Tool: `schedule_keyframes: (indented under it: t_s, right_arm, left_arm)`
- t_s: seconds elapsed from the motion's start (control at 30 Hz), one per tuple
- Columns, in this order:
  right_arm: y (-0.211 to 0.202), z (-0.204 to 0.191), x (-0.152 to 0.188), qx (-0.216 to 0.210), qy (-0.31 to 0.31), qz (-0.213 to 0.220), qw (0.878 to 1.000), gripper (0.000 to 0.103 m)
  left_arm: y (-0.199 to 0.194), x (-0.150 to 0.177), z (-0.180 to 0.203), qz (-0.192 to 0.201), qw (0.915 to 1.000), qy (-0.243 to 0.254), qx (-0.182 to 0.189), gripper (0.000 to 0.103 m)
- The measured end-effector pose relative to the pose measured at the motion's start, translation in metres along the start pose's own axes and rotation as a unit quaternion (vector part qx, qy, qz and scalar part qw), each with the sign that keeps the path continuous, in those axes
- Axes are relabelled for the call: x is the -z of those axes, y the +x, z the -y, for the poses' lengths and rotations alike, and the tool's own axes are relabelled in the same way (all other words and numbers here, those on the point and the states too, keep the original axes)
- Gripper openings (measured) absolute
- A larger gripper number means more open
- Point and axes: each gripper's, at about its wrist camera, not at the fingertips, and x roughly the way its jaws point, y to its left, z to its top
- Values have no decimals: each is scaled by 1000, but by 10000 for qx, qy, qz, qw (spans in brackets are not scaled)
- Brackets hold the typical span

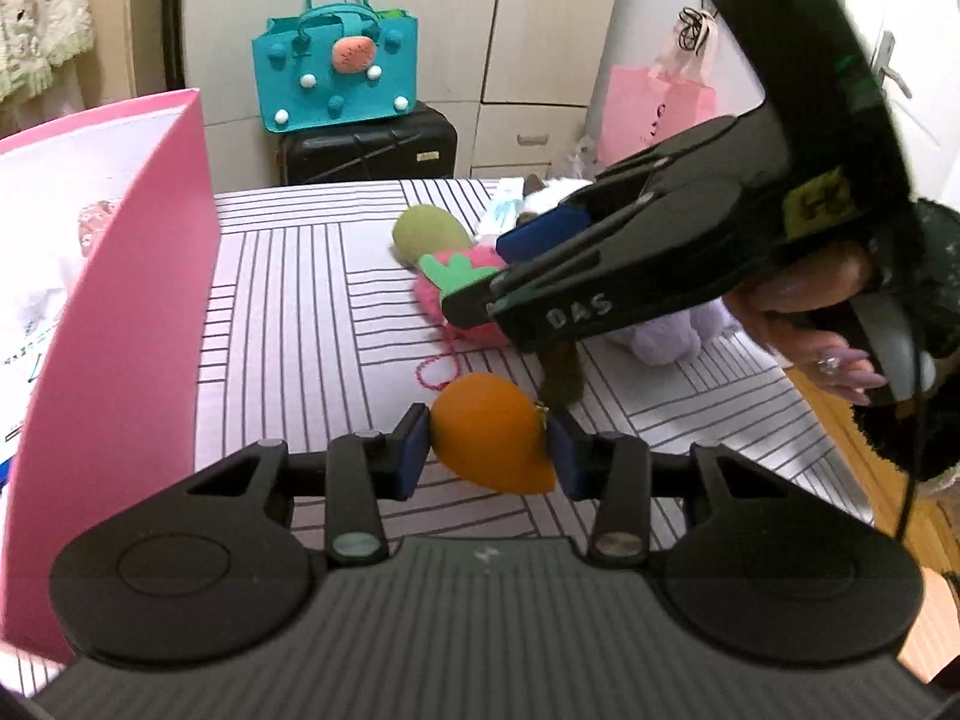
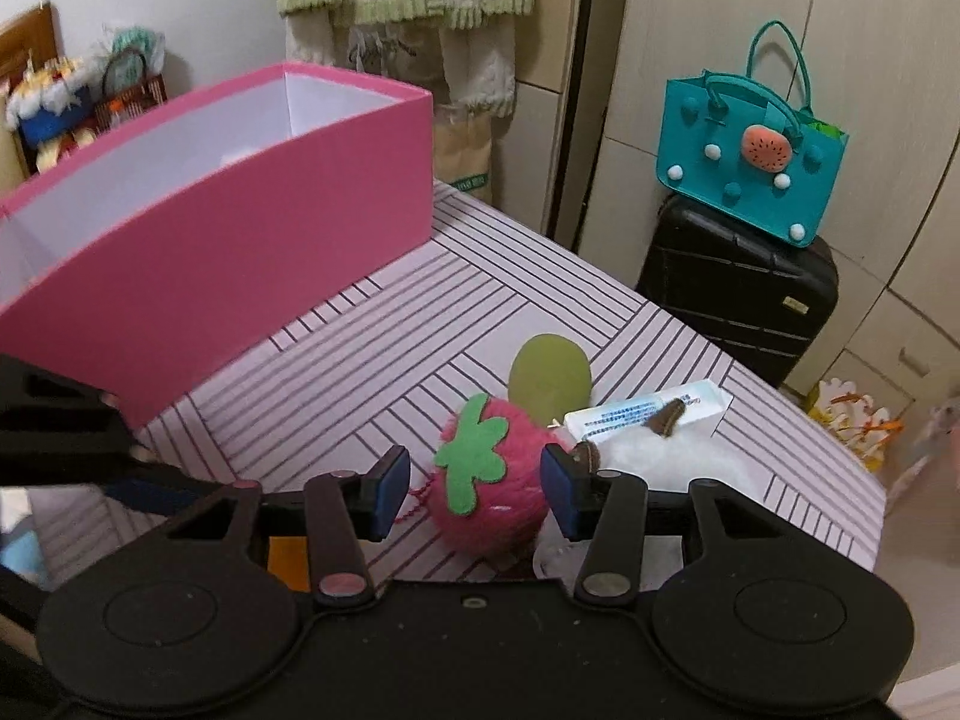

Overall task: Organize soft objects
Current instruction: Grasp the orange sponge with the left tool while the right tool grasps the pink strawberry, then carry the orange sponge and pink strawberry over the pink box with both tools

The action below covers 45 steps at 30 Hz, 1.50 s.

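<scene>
An orange soft toy sits between the blue pads of my left gripper, which press on both its sides just above the striped table. A pink strawberry plush with a green felt leaf lies between the pads of my right gripper. The right pad is against it and a gap shows at the left pad, so the jaws stand open around it. In the left wrist view the right gripper reaches over the strawberry. A green plush lies just beyond. The open pink box stands to the left.
A white fluffy toy and a white tube carton lie right of the strawberry. A purple plush sits near the table's right edge. Beyond the table a teal bag rests on a black suitcase.
</scene>
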Motion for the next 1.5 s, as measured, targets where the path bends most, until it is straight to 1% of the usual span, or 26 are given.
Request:
schedule_keyframes:
  t_s: [0.2,0.33,0.37,0.4,0.43,0.47,0.53,0.6,0.7,0.9,1.03,1.13,1.2,1.3,1.43,1.5]
  right_arm:
    - [13,-8,-1,246,-234,-80,9994,61]
    - [19,-15,1,489,-476,-77,9976,61]
    - [19,-17,2,523,-527,-60,9972,60]
    - [18,-18,4,568,-569,-38,9968,51]
    - [17,-18,5,641,-578,-43,9963,45]
    - [16,-16,5,644,-530,-40,9965,43]
    - [10,-13,7,514,-383,47,9979,38]
    - [2,-14,9,456,-253,126,9986,36]
    - [-10,-18,13,295,-157,208,9992,36]
    - [-31,-34,24,-4,73,166,9998,36]
    - [-42,-39,31,-212,326,85,9992,36]
    - [-50,-44,39,-332,501,11,9982,36]
    - [-57,-47,43,-330,623,40,9975,37]
    - [-67,-52,50,-377,767,67,9963,37]
    - [-76,-56,56,-646,1006,1,9928,37]
    - [-80,-59,58,-788,1090,-55,9909,37]
  left_arm:
    - [0,3,-6,-24,10000,-86,-18,41]
    - [2,4,-10,-60,9999,-151,-28,41]
    - [2,4,-11,-69,9998,-170,-27,41]
    - [2,3,-11,-67,9998,-182,-23,41]
    - [1,3,-12,-55,9998,-186,-20,41]
    - [1,3,-12,-44,9998,-185,-23,41]
    - [-1,2,-13,-28,9998,-186,-33,41]
    - [-4,2,-14,-21,9998,-180,-19,41]
    - [-9,3,-13,-33,9999,-129,-15,41]
    - [-22,8,-7,-3,9998,120,-141,41]
    - [-33,17,-6,-81,9999,92,-75,41]
    - [-40,23,-5,-151,9998,121,-99,41]
    - [-46,28,-6,-198,9997,114,-97,41]
    - [-54,34,-9,-299,9996,25,1,41]
    - [-67,38,-13,-386,9992,-18,130,41]
    - [-75,39,-15,-447,9986,-52,277,41]
